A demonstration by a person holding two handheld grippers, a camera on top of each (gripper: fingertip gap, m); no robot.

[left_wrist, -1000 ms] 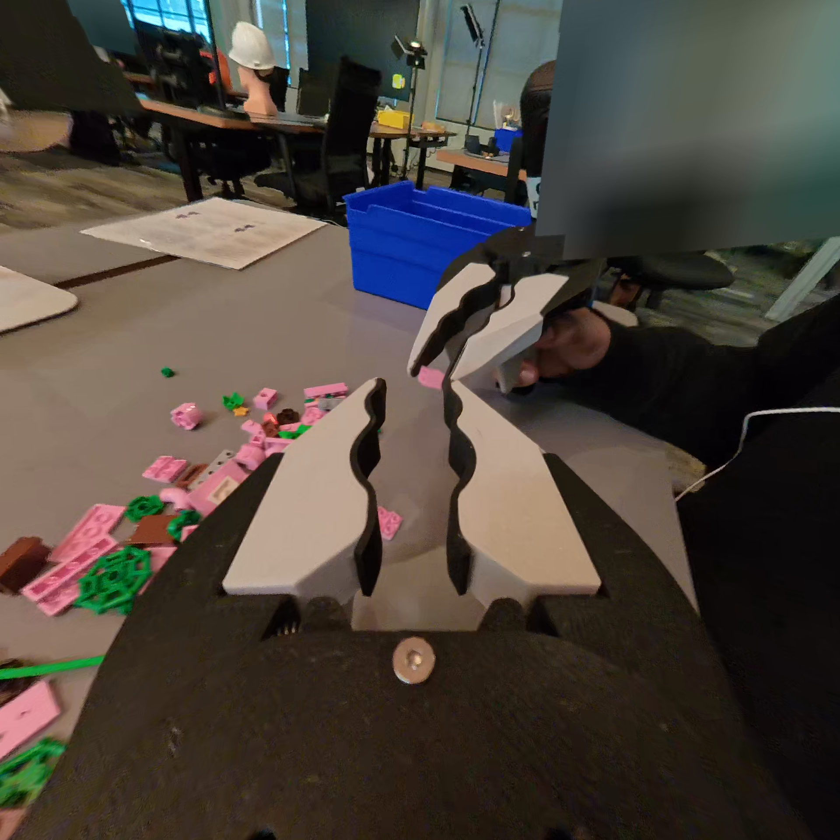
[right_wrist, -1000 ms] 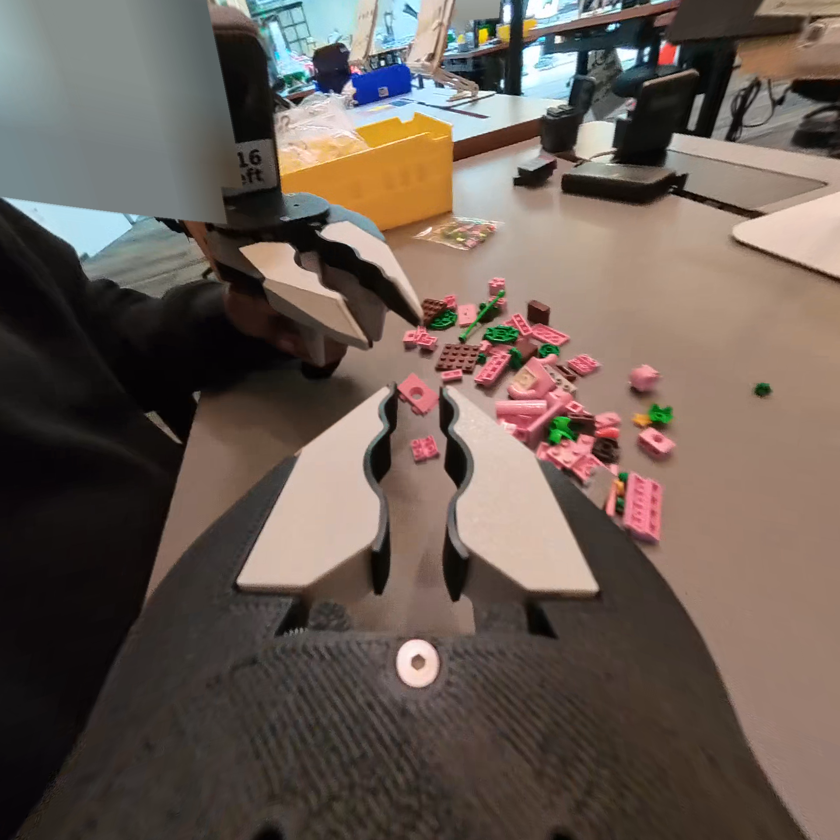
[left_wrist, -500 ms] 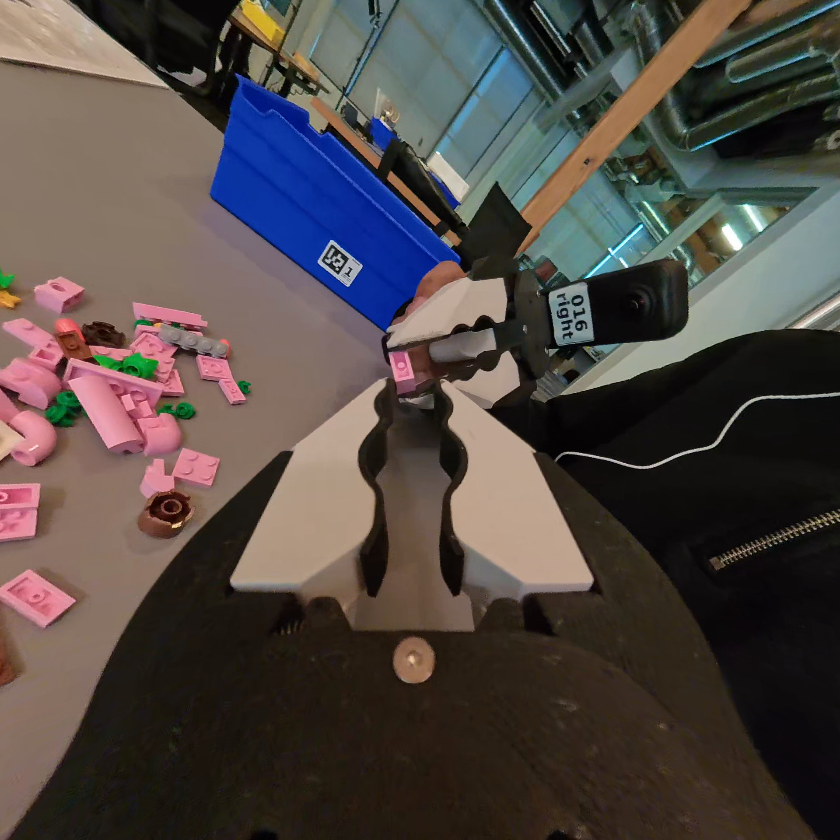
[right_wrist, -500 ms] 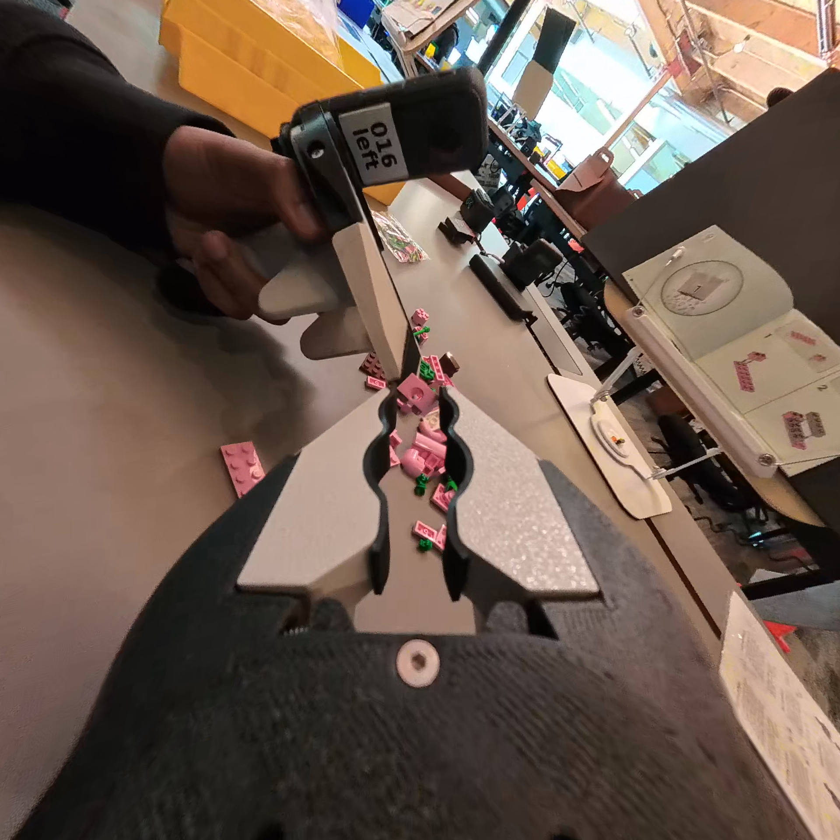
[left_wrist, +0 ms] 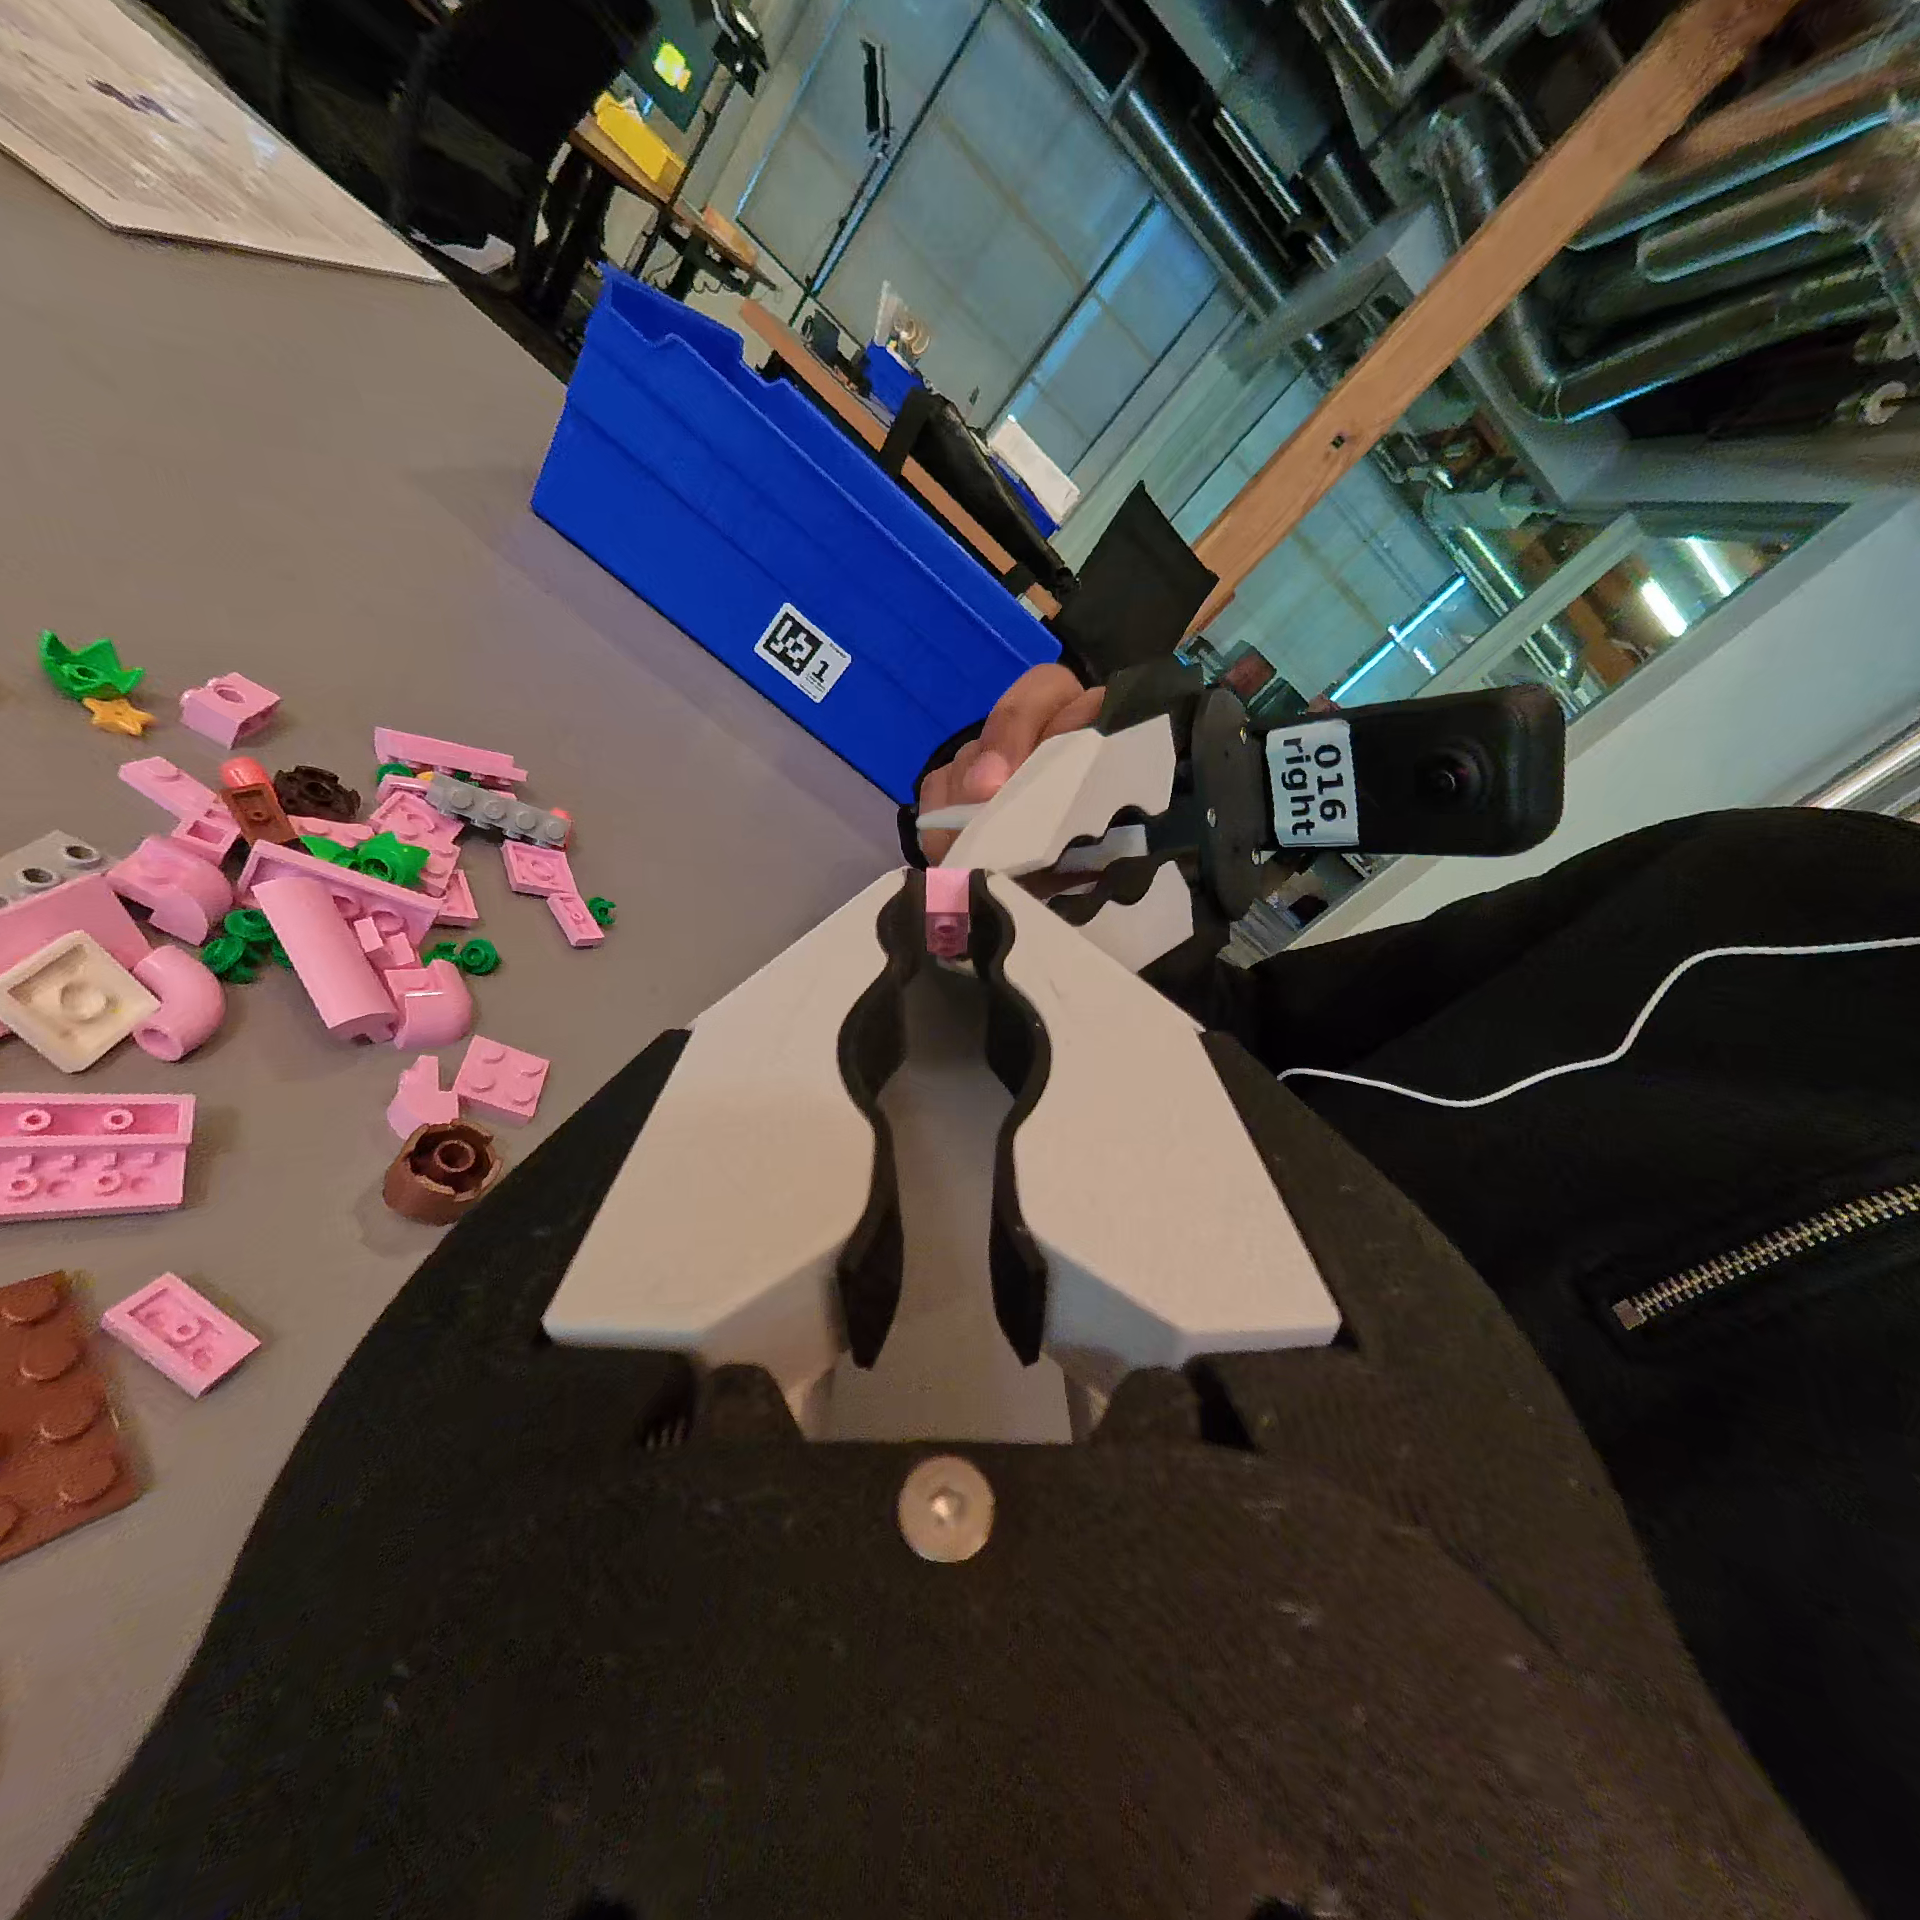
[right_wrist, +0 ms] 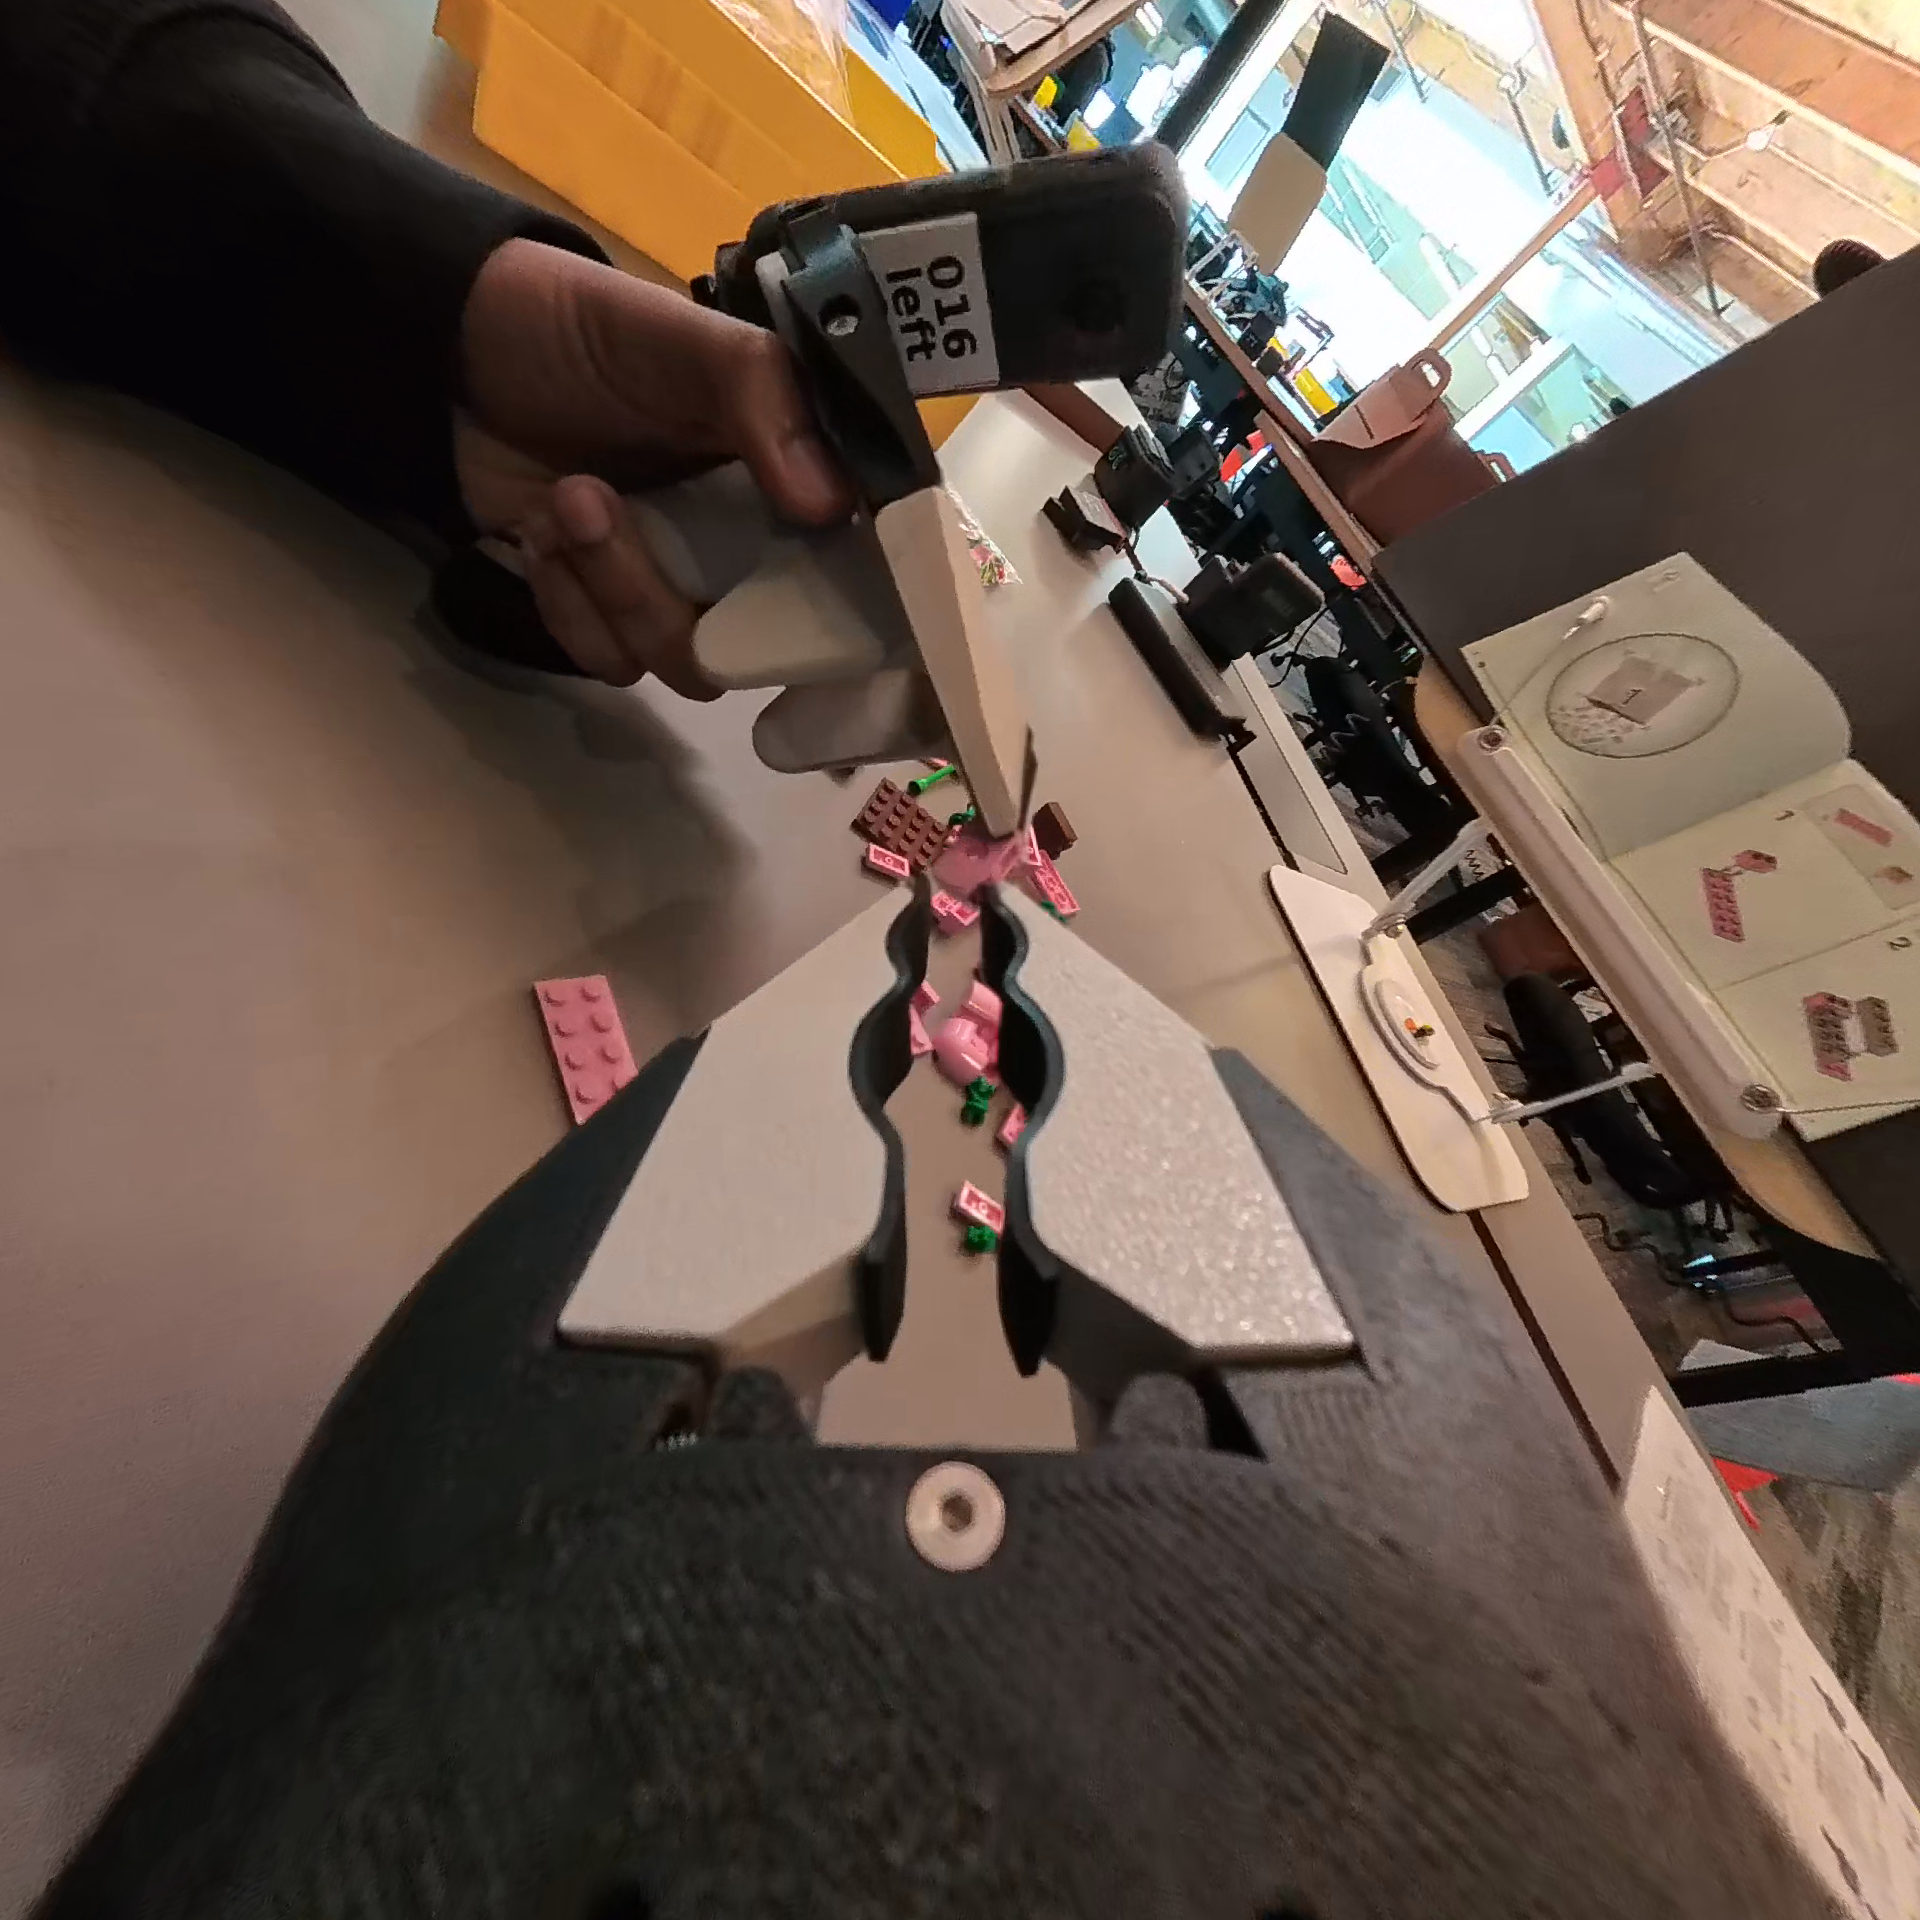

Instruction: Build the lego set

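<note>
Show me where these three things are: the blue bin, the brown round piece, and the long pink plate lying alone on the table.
blue bin point(left_wrist: 727, 540): left wrist view, its side wall.
brown round piece point(left_wrist: 442, 1169): left wrist view, its top.
long pink plate point(right_wrist: 584, 1042): right wrist view, its studded face.

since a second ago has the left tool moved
Yes. The left tool has lifted off the table and tilted; the blue bin now sits up-left of its tips, which pinch a pink brick.
</note>
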